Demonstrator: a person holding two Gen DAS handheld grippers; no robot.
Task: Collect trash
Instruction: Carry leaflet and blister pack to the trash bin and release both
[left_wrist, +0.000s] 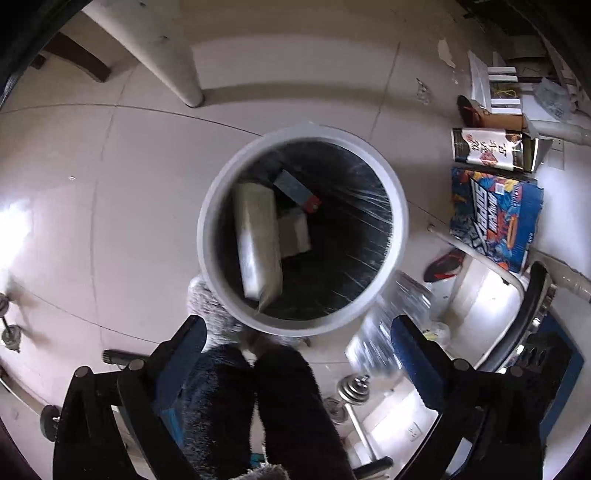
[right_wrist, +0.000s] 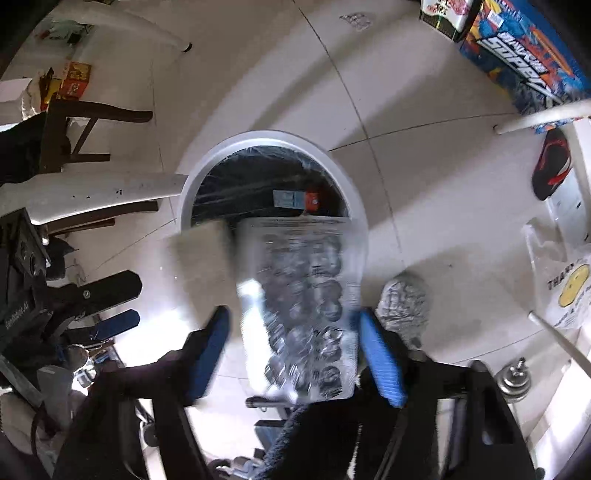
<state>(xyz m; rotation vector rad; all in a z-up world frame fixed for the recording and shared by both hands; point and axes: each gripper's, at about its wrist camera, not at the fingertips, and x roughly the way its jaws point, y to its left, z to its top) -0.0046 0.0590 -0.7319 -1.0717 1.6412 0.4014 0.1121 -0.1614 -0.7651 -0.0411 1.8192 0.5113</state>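
Now both tongs, left (left_wrist: 297, 354) and right (right_wrist: 293, 350), stand open above the bin (left_wrist: 400, 221). At 12 o'clock of the right tongs, the blister sheet (right_wrist: 303, 302) looks light, thin and slippery; I would pinch its flat edge.

The floor (left_wrist: 147, 155) is pale glossy tile with thin dark joints and bright glare at the left edge. A round grey bin (left_wrist: 303, 325) with a black liner stands on it, mid-frame. Just beside the bin, a grey slipper (left_wrist: 207, 306) touches its near rim. To the right lie a blue printed box (left_wrist: 495, 218) and, next to it, a dark and white carton (left_wrist: 487, 149). A red and black shoe (left_wrist: 443, 264) sits near the blue box. Small dumbbells (left_wrist: 352, 387) rest on the tiles near the bottom. A white table leg (left_wrist: 173, 62) stands beyond the bin.
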